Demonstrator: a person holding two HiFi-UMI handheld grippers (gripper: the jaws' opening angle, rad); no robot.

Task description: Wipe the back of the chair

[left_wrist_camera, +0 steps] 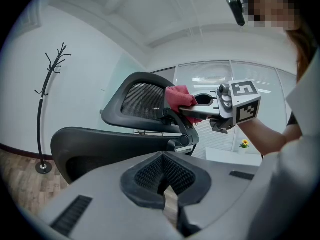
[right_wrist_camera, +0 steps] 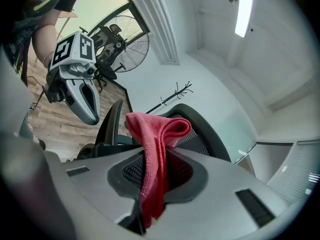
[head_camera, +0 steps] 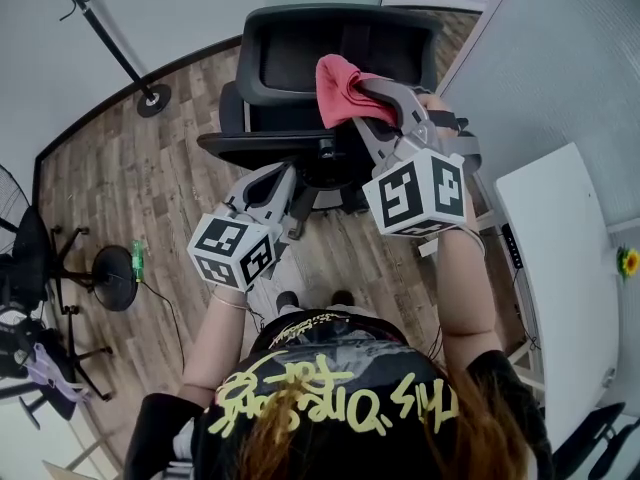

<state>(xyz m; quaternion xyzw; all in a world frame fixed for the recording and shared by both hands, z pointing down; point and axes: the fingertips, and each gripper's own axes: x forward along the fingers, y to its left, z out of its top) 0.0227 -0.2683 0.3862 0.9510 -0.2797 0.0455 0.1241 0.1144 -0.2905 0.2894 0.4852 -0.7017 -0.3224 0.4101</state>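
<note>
Wood floor [head_camera: 150,178] underfoot: my right gripper [head_camera: 352,96] pinches a red cloth [head_camera: 338,86] at the black chair [head_camera: 300,58] back's upper edge. My left gripper [head_camera: 290,180] hangs closed, empty. Wiping looks barely begun.

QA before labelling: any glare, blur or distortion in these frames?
Head view: sharp, evenly lit, edges bowed. Left gripper view: heavy fisheye, black vignette, red cloth clear. Right gripper view: same fisheye, ceiling light blown out, red cloth crisp.

Wood floor [head_camera: 180,168] spreads across the left, coat stand [head_camera: 152,99] upper left, fan [right_wrist_camera: 127,36] at left edge, white desk [head_camera: 560,268] at right.
</note>
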